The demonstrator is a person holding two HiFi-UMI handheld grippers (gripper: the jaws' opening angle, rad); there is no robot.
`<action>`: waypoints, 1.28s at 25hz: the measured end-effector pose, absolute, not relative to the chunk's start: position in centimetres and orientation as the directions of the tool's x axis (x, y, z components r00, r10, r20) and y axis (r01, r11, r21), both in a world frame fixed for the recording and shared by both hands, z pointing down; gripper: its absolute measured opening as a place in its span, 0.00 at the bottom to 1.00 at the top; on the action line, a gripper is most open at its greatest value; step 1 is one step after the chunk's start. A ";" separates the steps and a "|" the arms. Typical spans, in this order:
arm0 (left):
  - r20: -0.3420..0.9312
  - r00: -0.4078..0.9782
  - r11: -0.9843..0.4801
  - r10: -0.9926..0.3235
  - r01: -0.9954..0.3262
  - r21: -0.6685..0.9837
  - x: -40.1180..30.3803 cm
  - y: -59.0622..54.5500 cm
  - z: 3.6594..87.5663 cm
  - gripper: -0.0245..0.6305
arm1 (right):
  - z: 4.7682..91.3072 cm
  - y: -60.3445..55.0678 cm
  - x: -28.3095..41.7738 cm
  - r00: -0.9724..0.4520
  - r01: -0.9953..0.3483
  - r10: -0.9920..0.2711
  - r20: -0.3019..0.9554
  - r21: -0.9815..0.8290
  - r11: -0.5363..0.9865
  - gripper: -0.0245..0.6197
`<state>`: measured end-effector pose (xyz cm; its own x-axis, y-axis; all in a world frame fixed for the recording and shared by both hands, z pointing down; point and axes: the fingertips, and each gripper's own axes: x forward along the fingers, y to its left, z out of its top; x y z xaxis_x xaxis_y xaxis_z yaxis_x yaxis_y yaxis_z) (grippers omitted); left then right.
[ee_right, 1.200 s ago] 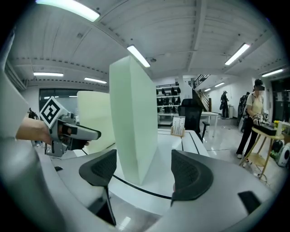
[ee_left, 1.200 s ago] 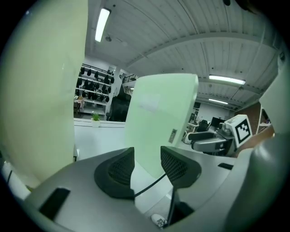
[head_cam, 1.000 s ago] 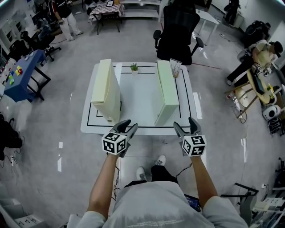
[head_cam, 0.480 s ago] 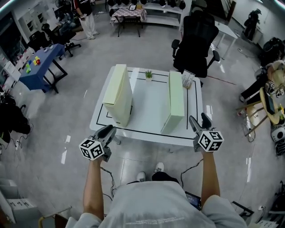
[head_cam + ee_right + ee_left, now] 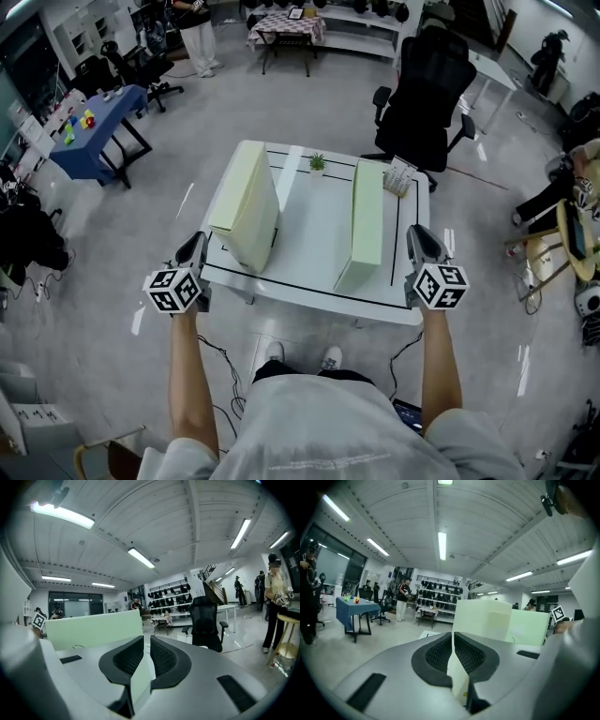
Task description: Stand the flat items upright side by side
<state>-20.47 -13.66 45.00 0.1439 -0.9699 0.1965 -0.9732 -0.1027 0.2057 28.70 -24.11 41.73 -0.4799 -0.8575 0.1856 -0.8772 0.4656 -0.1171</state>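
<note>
Your left gripper hangs off the near left corner of the white rectangular table with the black outline, out over the floor. Its jaws have just been closing and now meet, clenched on nothing. To its right, clear of it, the pale cream flat foam slab stands upright on its long edge on the left part of the table, running from near to far. A small green potted plant sits at the far edge, between the two slabs. The pale green flat foam slab stands upright on the right part, roughly parallel to the cream one and well apart from it. Your right gripper hovers by the table's right edge, just beside the green slab without touching it. Its jaws have just been closing too, down to a thin slit with nothing between them.
</note>
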 end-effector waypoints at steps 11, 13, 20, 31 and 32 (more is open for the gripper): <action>0.095 0.640 -0.582 -0.762 -0.742 0.332 -21.2 -20.6 44.7 0.35 | 39.9 -20.2 21.8 -0.876 -0.481 -0.474 0.088 -0.216 0.850 0.43; 0.113 0.676 -0.604 -0.728 -0.710 0.362 -21.2 -22.3 45.8 0.35 | 41.1 -21.1 21.7 -0.862 -0.507 -0.495 0.112 -0.237 0.829 0.43; 0.186 0.616 -0.406 -0.766 -0.688 0.602 -22.0 -27.8 53.6 0.31 | 48.4 -26.0 22.8 -0.695 -0.703 -0.691 0.201 -0.391 0.593 0.44; 0.182 0.570 -0.150 -0.801 -0.486 0.861 -17.2 -28.4 60.6 0.25 | 56.4 -27.1 22.6 -0.559 -0.671 -0.797 0.230 -0.690 0.272 0.44; 0.180 0.572 -0.152 -0.801 -0.484 0.862 -17.1 -28.4 60.6 0.24 | 56.8 -27.1 22.4 -0.555 -0.660 -0.800 0.229 -0.707 0.256 0.44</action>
<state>-17.08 -28.43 60.60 0.5716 -0.8006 0.1798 -0.4839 -0.1520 0.8619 22.44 -27.06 56.78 -0.5554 -0.7995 0.2288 -0.6596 0.2560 -0.7066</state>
